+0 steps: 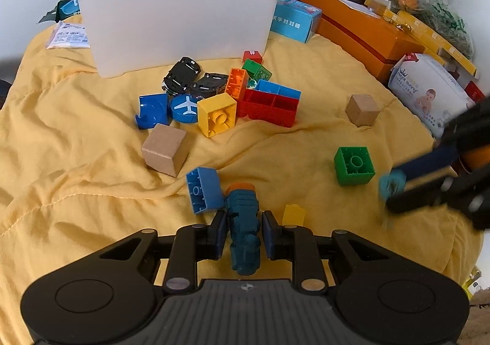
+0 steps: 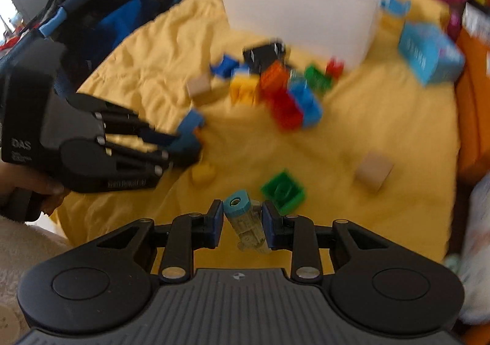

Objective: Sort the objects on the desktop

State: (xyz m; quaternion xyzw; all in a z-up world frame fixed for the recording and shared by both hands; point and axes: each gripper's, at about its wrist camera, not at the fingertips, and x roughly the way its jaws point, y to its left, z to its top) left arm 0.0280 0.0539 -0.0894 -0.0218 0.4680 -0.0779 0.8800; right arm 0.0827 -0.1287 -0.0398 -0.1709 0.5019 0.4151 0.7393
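Note:
My left gripper (image 1: 244, 216) is shut on a teal toy with an orange tip (image 1: 245, 222), low over the yellow cloth (image 1: 76, 136). A blue brick (image 1: 203, 188) lies just left of the tip and a small yellow piece (image 1: 294, 214) to the right. My right gripper (image 2: 242, 205) is shut on a teal-capped clear tube (image 2: 245, 219), held above the cloth near a green brick (image 2: 283, 190). In the left wrist view the right gripper (image 1: 389, 191) shows blurred at the right edge. A pile of coloured bricks (image 1: 263, 103) sits before the white bin (image 1: 183, 17).
Two wooden cubes (image 1: 165, 150) (image 1: 363, 110) lie on the cloth. An orange box (image 1: 367, 29), a light blue carton (image 1: 295, 18) and a wipes pack (image 1: 428, 93) line the right side. A dark bag (image 2: 122, 1) stands at the left. A hand (image 2: 46, 188) holds the left gripper.

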